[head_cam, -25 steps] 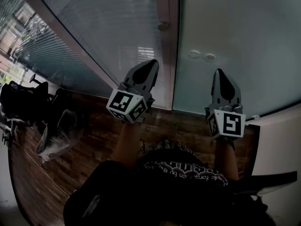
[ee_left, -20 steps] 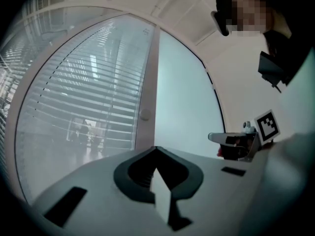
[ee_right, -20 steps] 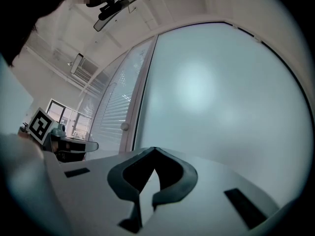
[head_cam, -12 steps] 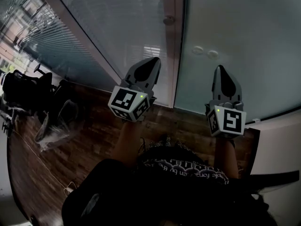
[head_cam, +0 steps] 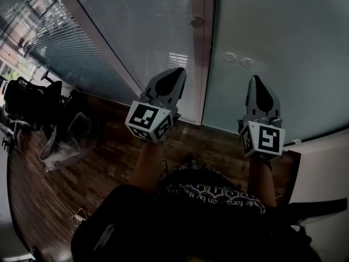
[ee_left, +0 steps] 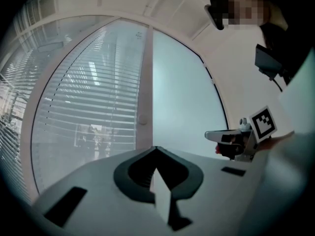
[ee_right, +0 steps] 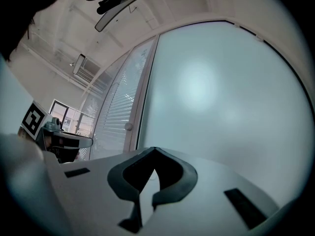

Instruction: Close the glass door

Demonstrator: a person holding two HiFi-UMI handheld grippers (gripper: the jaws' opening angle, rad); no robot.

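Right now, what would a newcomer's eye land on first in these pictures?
The left gripper and right gripper, both shut and empty, point at a glass wall ahead. Its left pane shows slatted blinds and the frosted glass panel fills the right, with a brown frame post bearing a round knob between them. Dark office chairs stand far left on the wooden floor.

Your left claw [head_cam: 175, 74], the grey one with the black-and-white marker cube, has edged slightly up and toward the pale vertical door frame strip [head_cam: 207, 53]. Your head has tipped as well. The small round knob [head_cam: 197, 22] on that strip now sits higher and farther right in the head view, and so do the two round white discs [head_cam: 229, 57] on the frosted pane. The green lights lit on both marker cubes half a second ago are now out.
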